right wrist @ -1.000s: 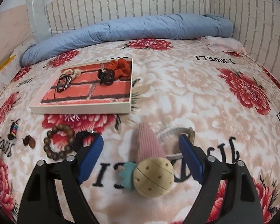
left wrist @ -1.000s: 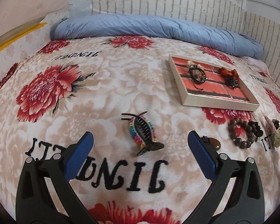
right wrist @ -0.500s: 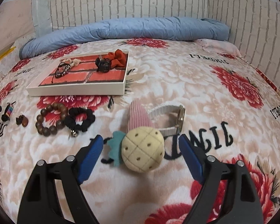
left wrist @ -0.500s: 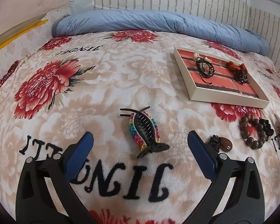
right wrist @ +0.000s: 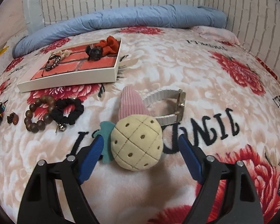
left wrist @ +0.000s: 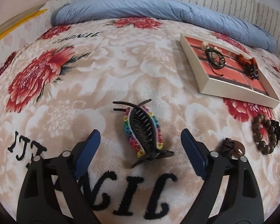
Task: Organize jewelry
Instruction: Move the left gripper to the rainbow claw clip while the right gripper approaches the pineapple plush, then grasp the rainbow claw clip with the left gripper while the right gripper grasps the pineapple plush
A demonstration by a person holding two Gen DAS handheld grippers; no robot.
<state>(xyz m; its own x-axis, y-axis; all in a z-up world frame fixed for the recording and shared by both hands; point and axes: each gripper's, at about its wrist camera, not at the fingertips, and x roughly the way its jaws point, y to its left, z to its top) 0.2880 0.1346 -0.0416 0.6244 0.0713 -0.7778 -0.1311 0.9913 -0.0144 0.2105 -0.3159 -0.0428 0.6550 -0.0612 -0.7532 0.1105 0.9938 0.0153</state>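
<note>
A rainbow-beaded black hair claw (left wrist: 143, 132) lies on the floral blanket between the blue pads of my left gripper (left wrist: 140, 131). Its jaws are closing and stand clear of the claw on both sides. In the right wrist view a cream pineapple plush clip (right wrist: 138, 143) with a teal leaf and a pink corduroy part (right wrist: 130, 102) sits between the fingers of my right gripper (right wrist: 140, 138). Those jaws are closing too; the left pad is at the teal leaf, the right pad apart. The white tray (left wrist: 233, 93) with a red brick-pattern floor holds bracelets and an orange scrunchie.
A white-strap watch (right wrist: 181, 100) lies just behind the plush clip. A wooden bead bracelet (right wrist: 37, 113), a black scrunchie (right wrist: 69, 112) and a small brown pendant (left wrist: 233, 147) lie in front of the tray. A rolled blue quilt (left wrist: 158, 11) runs along the brick-pattern wall.
Both grippers have sunk toward the blanket, so the hair claw and the plush clip now sit deeper between the fingers. Both pairs of jaws have narrowed a little.
</note>
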